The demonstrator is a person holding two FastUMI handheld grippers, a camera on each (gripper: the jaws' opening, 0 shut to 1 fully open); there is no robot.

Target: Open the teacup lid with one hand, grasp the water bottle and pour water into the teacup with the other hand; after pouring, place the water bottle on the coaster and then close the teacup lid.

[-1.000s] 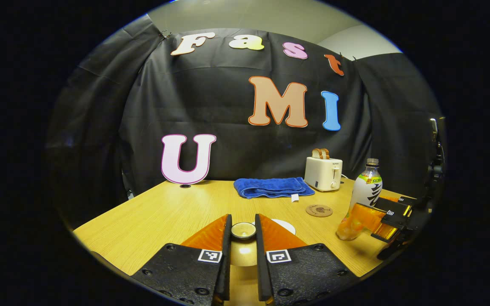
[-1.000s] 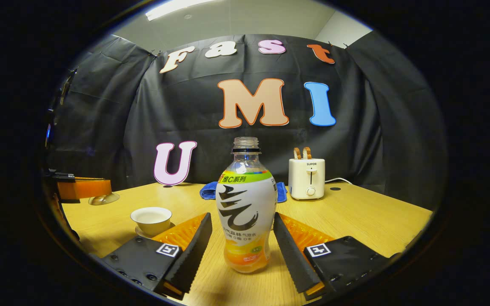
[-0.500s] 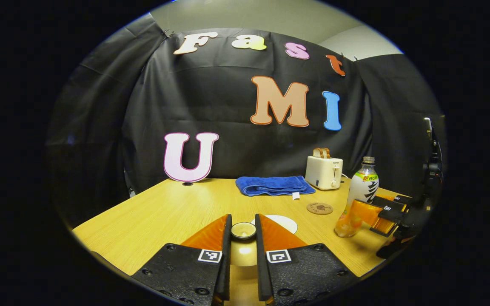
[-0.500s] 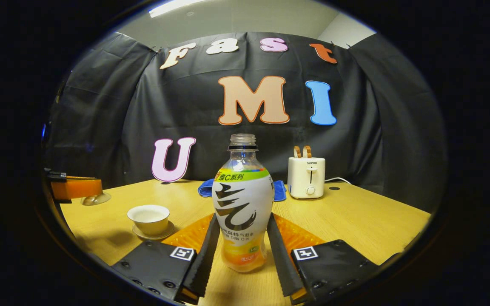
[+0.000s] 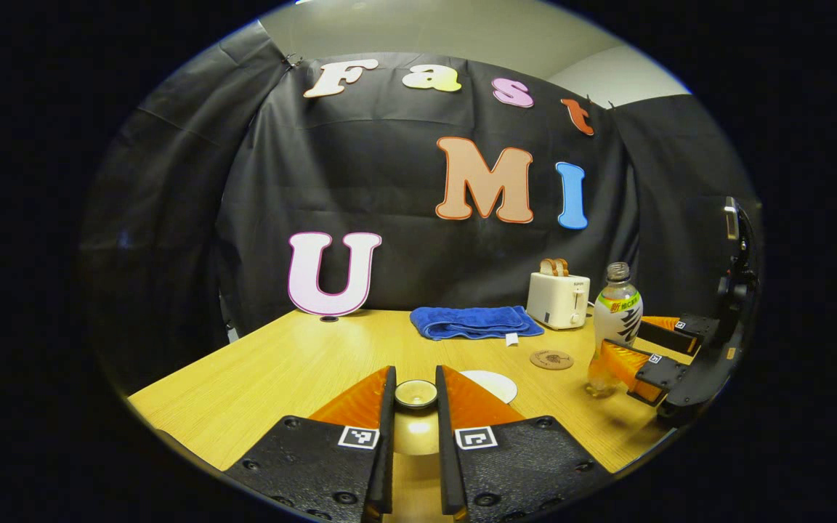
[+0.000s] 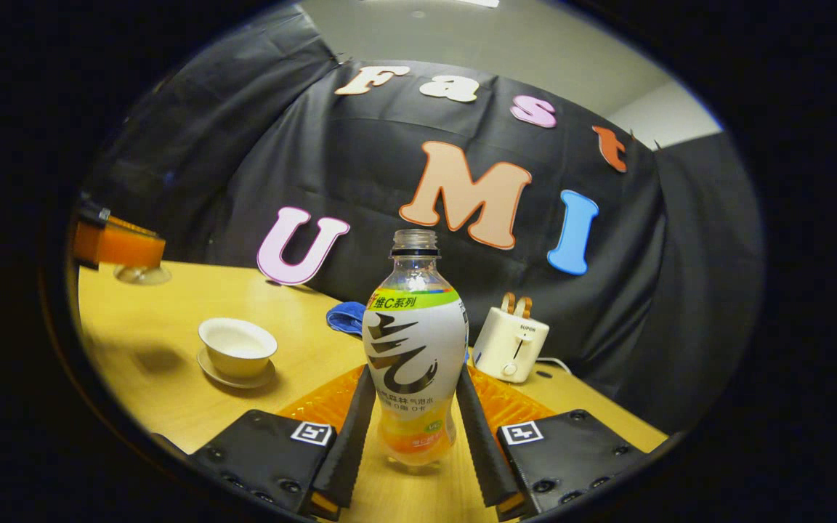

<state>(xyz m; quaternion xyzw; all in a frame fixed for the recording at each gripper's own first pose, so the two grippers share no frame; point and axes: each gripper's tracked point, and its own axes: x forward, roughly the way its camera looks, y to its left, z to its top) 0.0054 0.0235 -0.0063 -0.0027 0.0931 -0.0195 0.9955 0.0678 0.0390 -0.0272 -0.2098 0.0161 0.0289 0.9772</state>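
Observation:
My left gripper (image 5: 415, 381) is shut on the knob of the teacup lid (image 5: 415, 394) and holds it above the table. The open white teacup (image 6: 237, 346) stands on its saucer (image 6: 224, 376), left of the bottle. Its rim (image 5: 490, 385) peeks out past my left gripper's finger. My right gripper (image 6: 415, 372) is shut on the uncapped water bottle (image 6: 415, 327), low on its body. In the right gripper view the table looks slanted. The round coaster (image 5: 551, 359) lies just left of the bottle (image 5: 616, 319).
A folded blue towel (image 5: 475, 322) and a white toaster (image 5: 558, 299) with bread in it stand at the back of the wooden table (image 5: 280, 363). The left gripper (image 6: 139, 254) with the lid (image 6: 141, 274) hangs above the far left of the table.
My right gripper has closed on the bottle, and its view has since tilted. In the left gripper view the bottle has moved a little farther off. The lid stays held.

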